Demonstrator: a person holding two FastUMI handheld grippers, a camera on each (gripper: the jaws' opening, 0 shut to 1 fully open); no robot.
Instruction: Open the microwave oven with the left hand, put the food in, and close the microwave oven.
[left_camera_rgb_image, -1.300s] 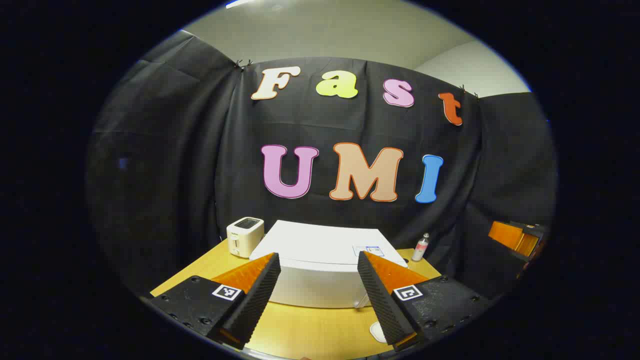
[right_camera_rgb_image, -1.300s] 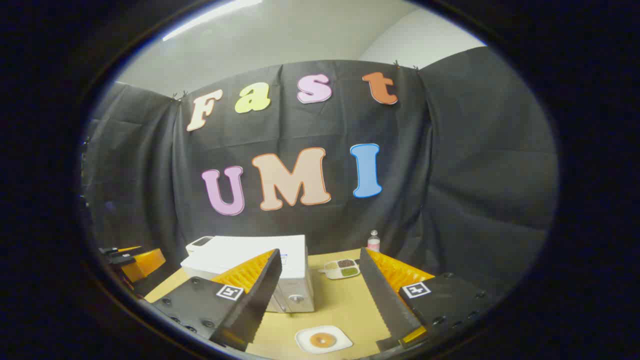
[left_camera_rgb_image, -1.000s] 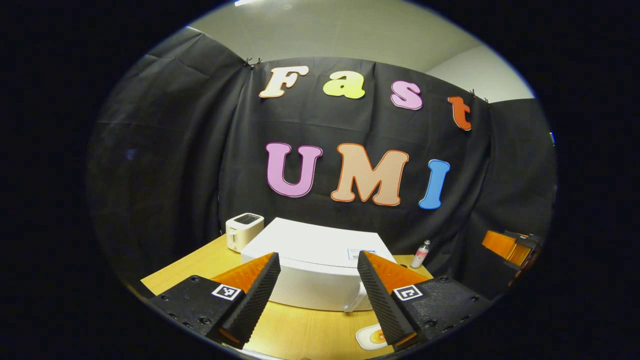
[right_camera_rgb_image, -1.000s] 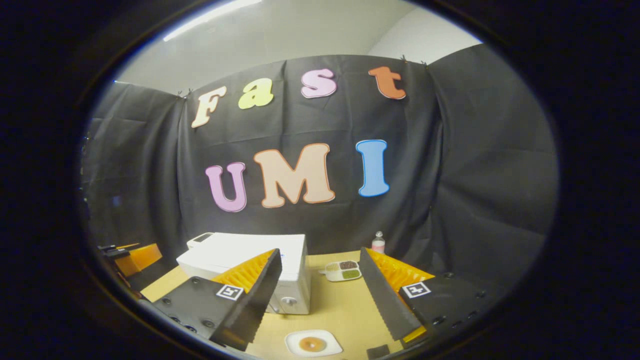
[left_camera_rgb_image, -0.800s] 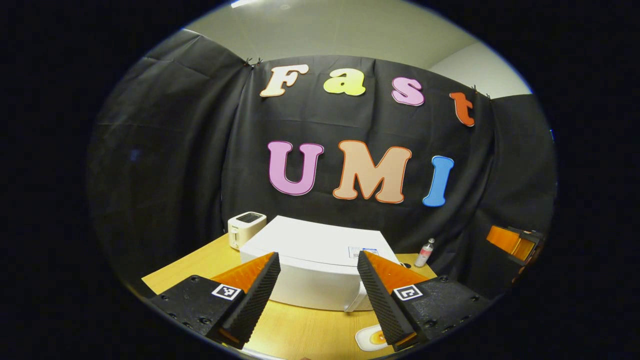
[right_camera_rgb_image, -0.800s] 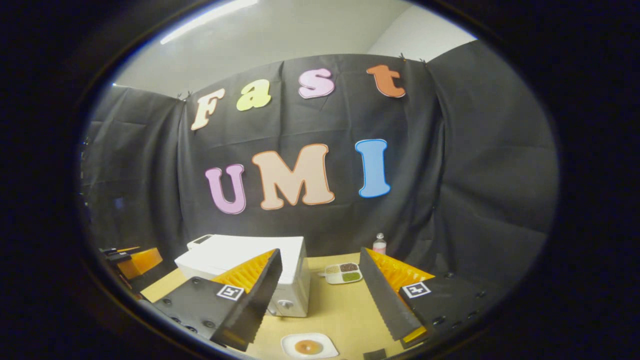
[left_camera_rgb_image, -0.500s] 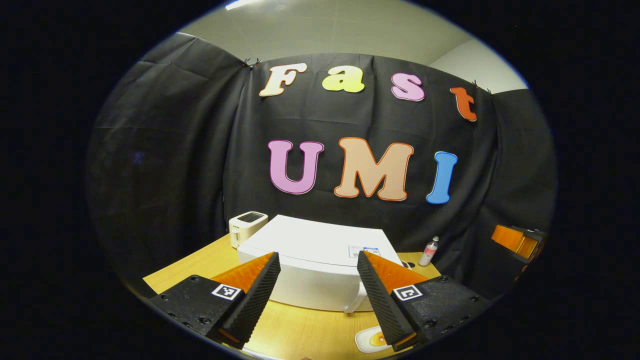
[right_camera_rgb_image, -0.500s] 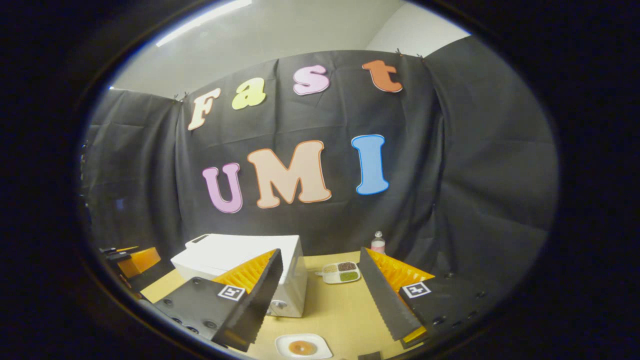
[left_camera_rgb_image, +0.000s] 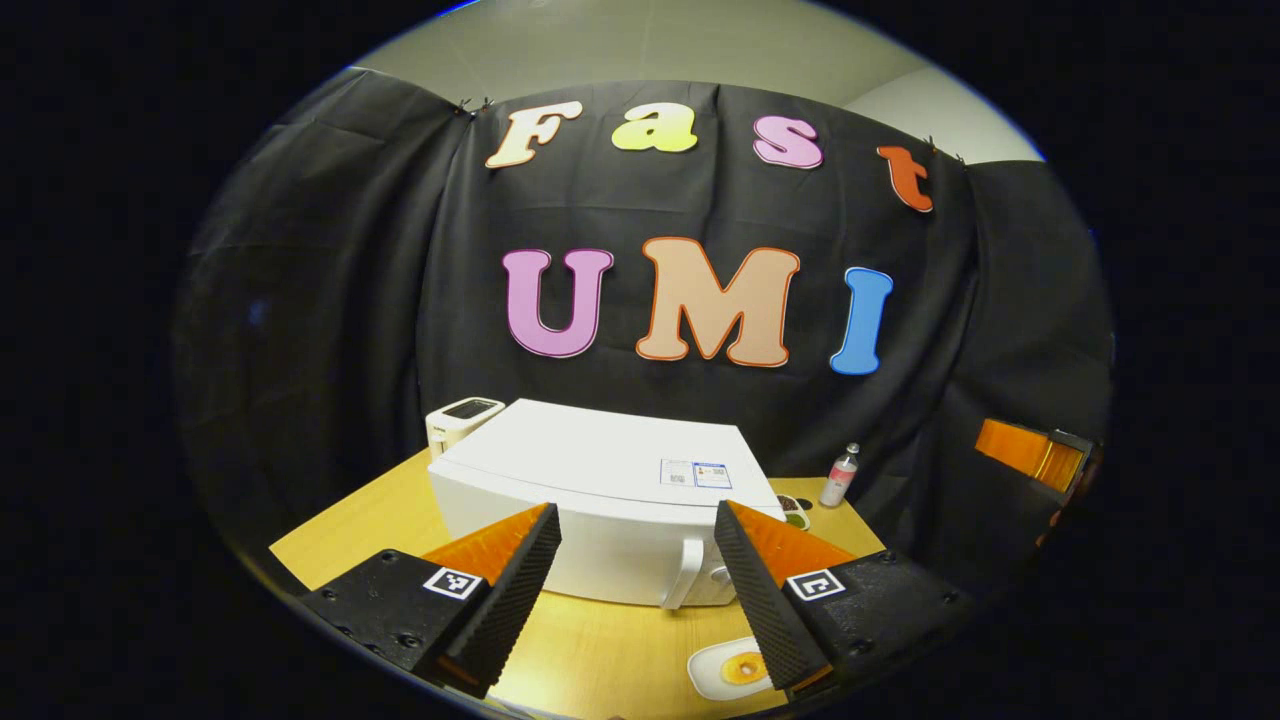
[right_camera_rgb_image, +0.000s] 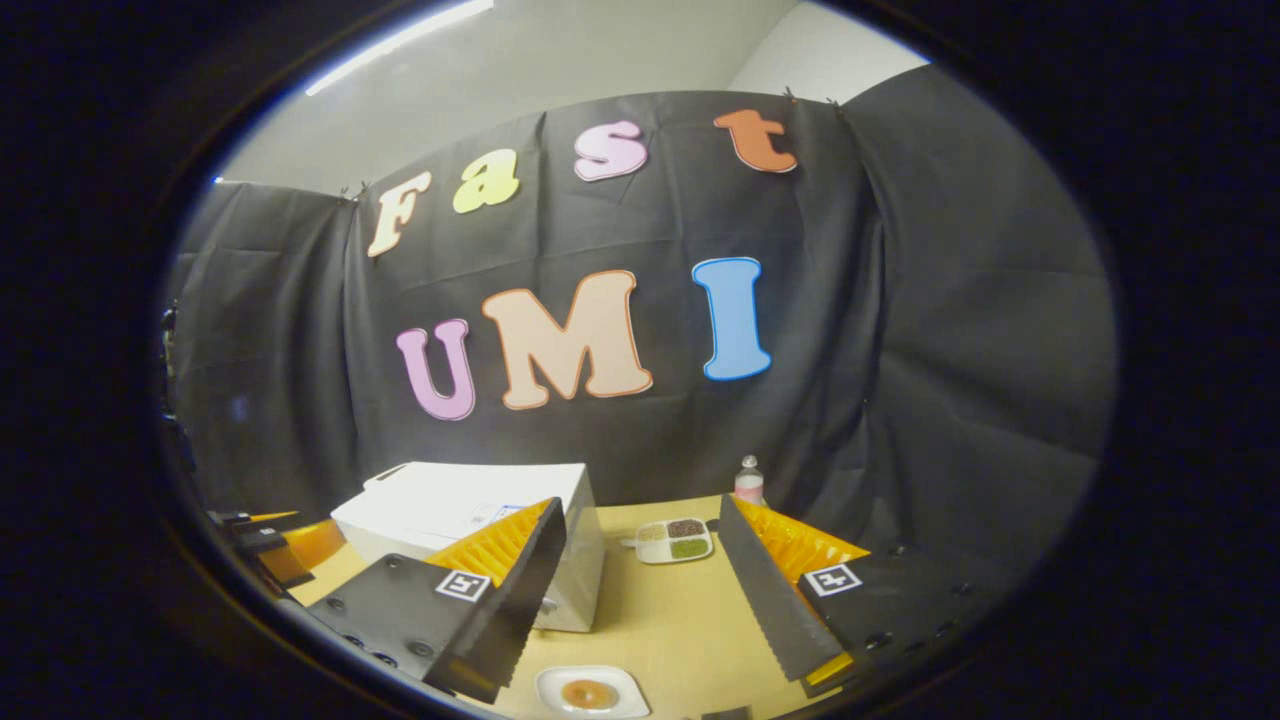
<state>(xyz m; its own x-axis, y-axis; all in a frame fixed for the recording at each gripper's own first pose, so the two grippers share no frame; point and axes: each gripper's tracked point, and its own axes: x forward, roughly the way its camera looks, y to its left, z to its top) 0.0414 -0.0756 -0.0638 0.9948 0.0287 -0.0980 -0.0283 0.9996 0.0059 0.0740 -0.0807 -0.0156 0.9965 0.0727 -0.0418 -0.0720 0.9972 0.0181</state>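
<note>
The microwave (left_camera_rgb_image: 600, 500) sits toward the back of the worktop (left_camera_rgb_image: 350, 520), door shut, with its pale vertical handle (left_camera_rgb_image: 683, 575) on the front face near the right side. That handle's the target for the step in hand, I'd say. The left claw (left_camera_rgb_image: 637, 570) is spread wide, empty, well short of it, so nudge it right until the handle sits between the fingers, pinch, then pull in an arc with the hinge rather than straight back. The food plate (right_camera_rgb_image: 590, 692) waits near the front edge, in front of the microwave. The right claw (right_camera_rgb_image: 640, 575) hovers spread and empty above it. Watch the small bottle (left_camera_rgb_image: 838, 476) and divided dish (right_camera_rgb_image: 675, 538) at the back right.
</note>
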